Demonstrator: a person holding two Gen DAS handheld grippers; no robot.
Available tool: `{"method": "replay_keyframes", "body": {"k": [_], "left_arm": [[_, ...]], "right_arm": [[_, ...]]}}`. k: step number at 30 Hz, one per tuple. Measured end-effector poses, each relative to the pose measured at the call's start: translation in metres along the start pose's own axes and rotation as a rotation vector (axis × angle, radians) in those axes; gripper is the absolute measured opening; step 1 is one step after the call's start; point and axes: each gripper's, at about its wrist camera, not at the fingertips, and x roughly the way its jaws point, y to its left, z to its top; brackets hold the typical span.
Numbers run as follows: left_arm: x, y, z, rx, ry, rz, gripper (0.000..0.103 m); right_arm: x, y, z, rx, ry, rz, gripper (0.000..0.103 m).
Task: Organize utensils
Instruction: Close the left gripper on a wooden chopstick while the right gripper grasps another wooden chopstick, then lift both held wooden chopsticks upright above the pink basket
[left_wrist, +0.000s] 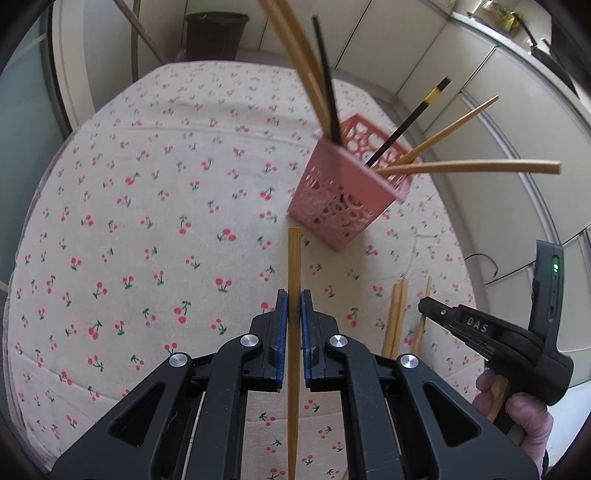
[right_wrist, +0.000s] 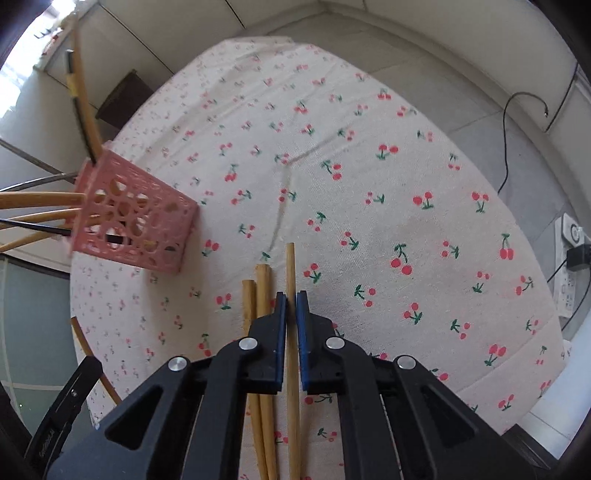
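Observation:
A pink perforated holder (left_wrist: 347, 195) stands on the cherry-print tablecloth (left_wrist: 147, 221) with several wooden and black chopsticks in it. My left gripper (left_wrist: 294, 299) is shut on a wooden chopstick (left_wrist: 294, 266) held above the cloth, its tip pointing toward the holder. My right gripper (right_wrist: 291, 299) is closed around a wooden chopstick (right_wrist: 290, 269) that lies on the cloth, with two more chopsticks (right_wrist: 258, 302) just left of it. The holder (right_wrist: 133, 221) is to the far left in the right wrist view. The right gripper also shows in the left wrist view (left_wrist: 424, 306).
The loose chopsticks (left_wrist: 397, 317) lie right of my left gripper. A dark bin (left_wrist: 216, 35) stands on the floor beyond the table. White cabinets (left_wrist: 480, 110) run along the right. A cable (right_wrist: 517, 140) and a power strip (right_wrist: 570, 273) lie on the floor at right.

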Motion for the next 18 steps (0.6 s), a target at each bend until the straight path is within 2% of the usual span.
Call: {"method": "replay_keyframes", "body": {"k": [3, 7, 10, 18], "left_arm": [[-0.013, -0.005, 0.001, 0.009, -0.048, -0.033, 0.007], [-0.045, -0.014, 0.001, 0.045, -0.167, -0.057, 0.007], [-0.073, -0.022, -0.002, 0.089, -0.269, -0.053, 0.007], [-0.134, -0.028, -0.012, 0.117, -0.436, -0.085, 0.007]], "right_arm": [[-0.025, 0.000, -0.003, -0.005, -0.060, 0.055, 0.006], [-0.070, -0.001, -0.004, 0.001, -0.167, 0.127, 0.006], [-0.101, -0.007, -0.008, -0.006, -0.238, 0.167, 0.006], [-0.185, -0.014, -0.035, -0.040, -0.413, 0.237, 0.006]]}}
